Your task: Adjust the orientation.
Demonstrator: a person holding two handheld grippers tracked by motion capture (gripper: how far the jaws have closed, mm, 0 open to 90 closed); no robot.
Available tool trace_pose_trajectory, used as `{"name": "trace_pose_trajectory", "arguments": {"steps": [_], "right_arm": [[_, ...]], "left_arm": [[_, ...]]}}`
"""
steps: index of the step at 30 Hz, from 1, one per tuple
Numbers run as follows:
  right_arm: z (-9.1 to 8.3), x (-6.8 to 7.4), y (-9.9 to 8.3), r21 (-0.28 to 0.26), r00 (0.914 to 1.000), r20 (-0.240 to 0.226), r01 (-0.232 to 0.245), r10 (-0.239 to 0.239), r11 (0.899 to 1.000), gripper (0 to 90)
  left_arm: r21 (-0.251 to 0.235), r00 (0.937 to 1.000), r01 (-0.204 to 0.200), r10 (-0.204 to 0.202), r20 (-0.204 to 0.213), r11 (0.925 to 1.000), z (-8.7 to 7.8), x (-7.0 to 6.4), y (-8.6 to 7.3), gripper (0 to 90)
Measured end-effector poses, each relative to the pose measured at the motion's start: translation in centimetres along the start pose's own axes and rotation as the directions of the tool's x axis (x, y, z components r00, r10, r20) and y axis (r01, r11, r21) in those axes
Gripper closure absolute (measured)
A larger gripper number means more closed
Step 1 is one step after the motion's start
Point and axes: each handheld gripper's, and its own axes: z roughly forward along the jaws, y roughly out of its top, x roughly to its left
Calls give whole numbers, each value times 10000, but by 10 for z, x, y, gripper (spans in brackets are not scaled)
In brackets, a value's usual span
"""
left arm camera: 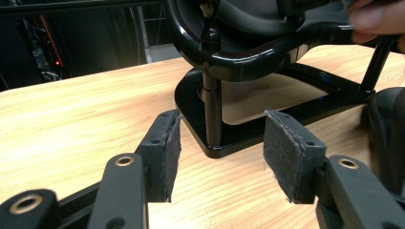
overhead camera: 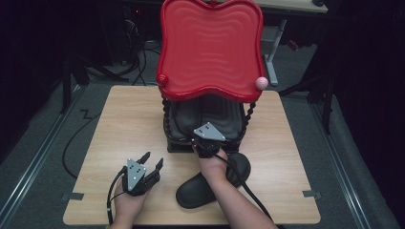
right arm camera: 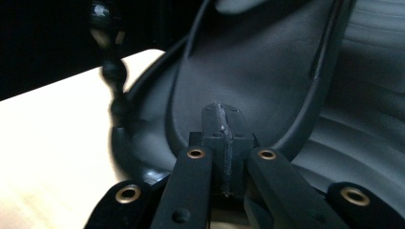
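Two-tier stand (overhead camera: pixel 210 95) sits at the far middle of the table (overhead camera: pixel 124 119), red tray (overhead camera: pixel 210 43) on top, black lower tray (overhead camera: pixel 177 125) beneath. One dark slipper (overhead camera: pixel 224 117) lies on the lower tray, a second slipper (overhead camera: pixel 200 191) on the table near the person, partly under the right forearm. Right gripper (overhead camera: pixel 204 149) is at the near edge of the lower tray, jaws pressed together; in the right gripper view the pads (right arm camera: pixel 224 143) meet right against the shelved slipper's (right arm camera: pixel 248 76) rim, probably pinching a thin edge, hard to confirm. Left gripper (overhead camera: pixel 152 162) hovers low over the table left of the stand, jaws apart and holding nothing, aimed at the stand's base (left arm camera: pixel 239 133). Risks: a thin rim pinch could slip and drop the slipper off the tray; pushing could shove the stand back; the cable could drag the near slipper. Count: two slippers, one stand, two trays, two grippers, one pink knob (overhead camera: pixel 261 82)
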Motion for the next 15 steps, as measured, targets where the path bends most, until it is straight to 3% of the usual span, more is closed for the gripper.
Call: {"name": "trace_pose_trajectory", "arguments": {"steps": [6, 9, 15], "right_arm": [[5, -6, 5, -237, 9996, 275, 35, -28, 9997, 862], [4, -18, 14, -678, 9975, 630, -283, 326, 9973, 803], [15, -37, 26, -703, 9914, 1270, -233, 321, 9973, 752]], "left_arm": [[-25, 10000, 63, -63, 3, 10000, -1, 0, 0, 475], [-51, 10000, 29, -29, 41, 10000, -1, -1, -1, 475], [-17, 9999, -16, 16, 116, 10000, 0, -2, -1, 475]]}}
